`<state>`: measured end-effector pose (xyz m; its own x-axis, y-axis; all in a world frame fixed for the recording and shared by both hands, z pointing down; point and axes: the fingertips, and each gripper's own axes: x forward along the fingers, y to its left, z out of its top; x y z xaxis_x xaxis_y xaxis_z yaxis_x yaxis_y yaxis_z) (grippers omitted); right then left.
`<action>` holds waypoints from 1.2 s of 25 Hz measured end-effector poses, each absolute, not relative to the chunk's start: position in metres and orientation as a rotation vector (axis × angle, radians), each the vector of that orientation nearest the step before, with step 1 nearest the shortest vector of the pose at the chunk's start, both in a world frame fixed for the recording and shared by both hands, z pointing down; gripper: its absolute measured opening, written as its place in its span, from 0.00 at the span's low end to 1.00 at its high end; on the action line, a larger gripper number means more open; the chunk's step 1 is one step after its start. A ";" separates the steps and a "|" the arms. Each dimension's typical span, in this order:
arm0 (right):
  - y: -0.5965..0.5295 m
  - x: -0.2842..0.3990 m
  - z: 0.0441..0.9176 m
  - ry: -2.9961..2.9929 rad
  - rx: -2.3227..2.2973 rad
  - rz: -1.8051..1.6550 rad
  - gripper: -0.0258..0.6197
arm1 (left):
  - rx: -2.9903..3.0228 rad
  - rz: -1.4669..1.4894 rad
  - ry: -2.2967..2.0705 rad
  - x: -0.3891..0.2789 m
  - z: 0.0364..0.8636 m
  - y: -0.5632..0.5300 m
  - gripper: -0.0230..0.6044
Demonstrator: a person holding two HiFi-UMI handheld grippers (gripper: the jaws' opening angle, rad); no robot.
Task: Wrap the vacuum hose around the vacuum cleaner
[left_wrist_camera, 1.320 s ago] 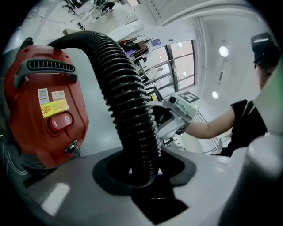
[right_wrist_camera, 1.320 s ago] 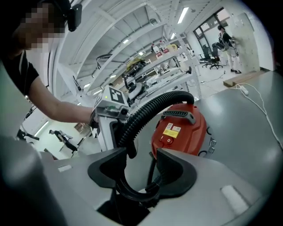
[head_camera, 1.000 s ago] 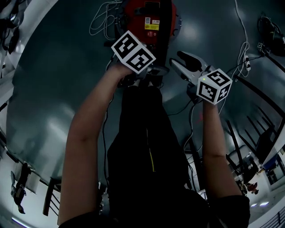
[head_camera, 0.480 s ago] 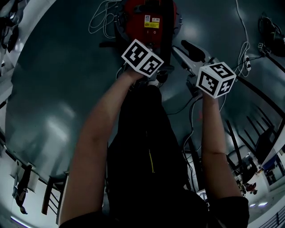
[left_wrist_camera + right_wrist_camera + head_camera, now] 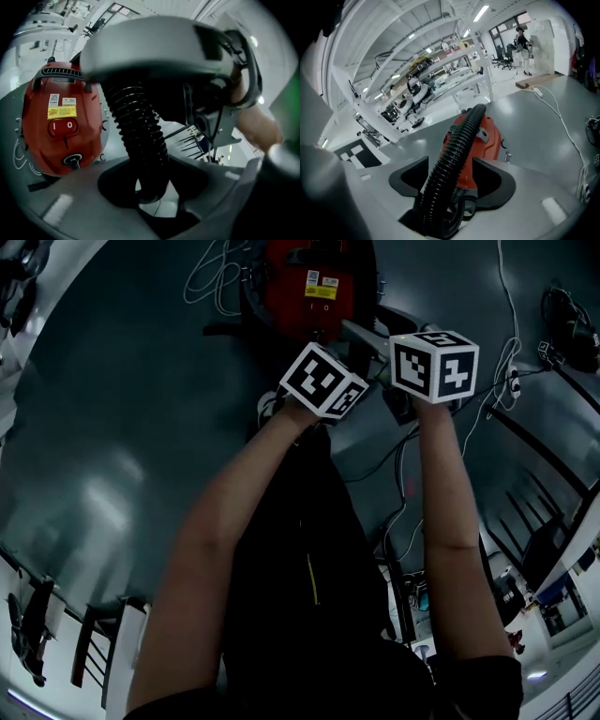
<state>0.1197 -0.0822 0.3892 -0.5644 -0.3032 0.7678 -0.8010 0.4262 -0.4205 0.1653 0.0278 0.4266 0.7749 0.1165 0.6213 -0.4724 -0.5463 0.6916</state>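
The red vacuum cleaner point(image 5: 314, 282) stands on the grey floor at the top of the head view. It also shows in the left gripper view point(image 5: 61, 117) and the right gripper view point(image 5: 485, 136). Its black ribbed hose point(image 5: 138, 126) runs down between the pads of my left gripper point(image 5: 150, 185), which is shut on it. The same hose point(image 5: 452, 159) lies between the jaws of my right gripper point(image 5: 452, 183). Those jaws have just been opening, with a gap on each side. Both marker cubes point(image 5: 323, 381) point(image 5: 433, 364) hover close to the vacuum.
White cables point(image 5: 211, 277) lie on the floor left of the vacuum, and another cable point(image 5: 511, 343) trails at the right. Dark racks and chair legs point(image 5: 534, 540) stand at the lower right. White benches point(image 5: 440, 79) and a distant person point(image 5: 520, 35) are beyond the vacuum.
Both hands have moved up the head view toward the vacuum. The left cube shifted right. The right cube shifted up and left, closer to the vacuum.
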 end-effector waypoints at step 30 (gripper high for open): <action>-0.070 0.139 0.385 -1.905 1.039 1.698 0.32 | 2.368 0.903 -0.207 0.167 0.501 0.113 0.34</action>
